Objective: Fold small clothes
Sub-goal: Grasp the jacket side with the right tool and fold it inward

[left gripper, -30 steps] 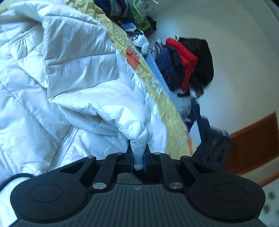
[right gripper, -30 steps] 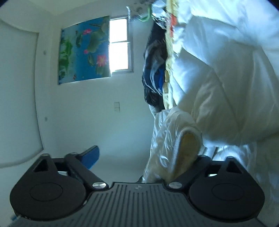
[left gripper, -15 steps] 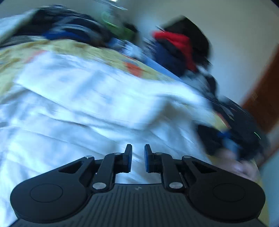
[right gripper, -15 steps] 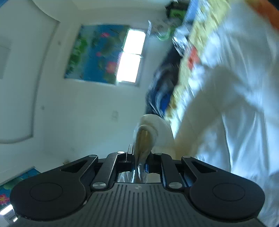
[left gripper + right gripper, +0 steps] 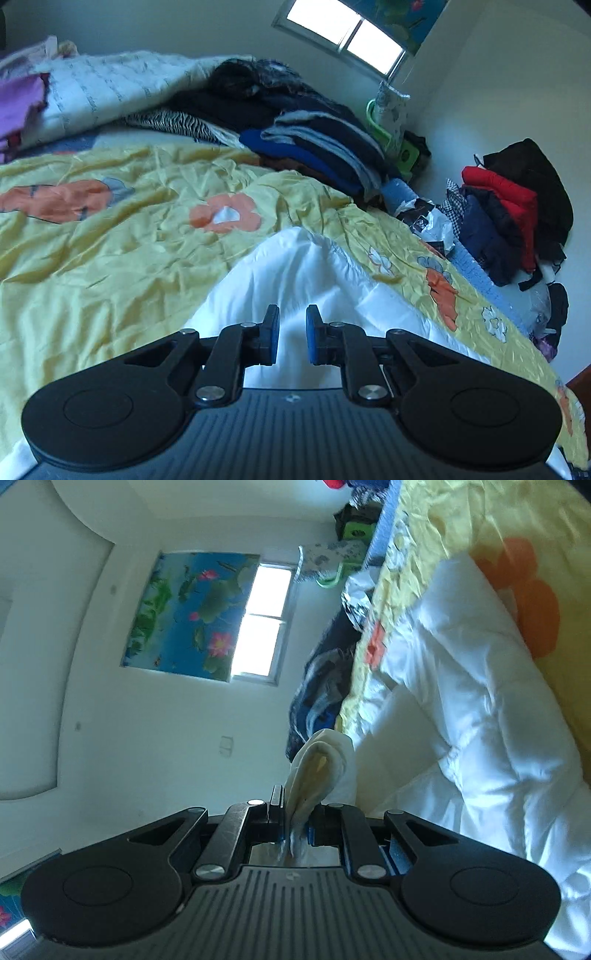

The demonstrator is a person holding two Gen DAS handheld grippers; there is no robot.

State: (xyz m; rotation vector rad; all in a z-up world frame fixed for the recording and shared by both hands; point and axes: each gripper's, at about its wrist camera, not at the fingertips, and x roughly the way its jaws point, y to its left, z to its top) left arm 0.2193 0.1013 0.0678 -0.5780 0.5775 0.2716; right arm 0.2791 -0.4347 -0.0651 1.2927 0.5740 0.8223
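A white puffy jacket [image 5: 295, 266] lies on the yellow flowered bedspread [image 5: 110, 240], just under and ahead of my left gripper [image 5: 291, 314]. That gripper's blue pads stand a narrow gap apart, nearly closed, with nothing between them. In the right wrist view my right gripper [image 5: 295, 801] is shut on a folded edge of the jacket [image 5: 321, 760], whose pale yellowish inner side shows. From there the rest of the jacket [image 5: 480, 709] stretches away to the right across the bedspread [image 5: 461, 524].
A stack of folded dark clothes [image 5: 314, 140] sits at the far side of the bed beside a white quilted blanket [image 5: 103, 85]. At the right, red, navy and black clothes [image 5: 517, 206] are piled against the wall. A window [image 5: 262, 624] and a flower picture hang there.
My left gripper has let go of the jacket and swung up to face across the bed. The right gripper has closed on the jacket's folded edge and moved with it.
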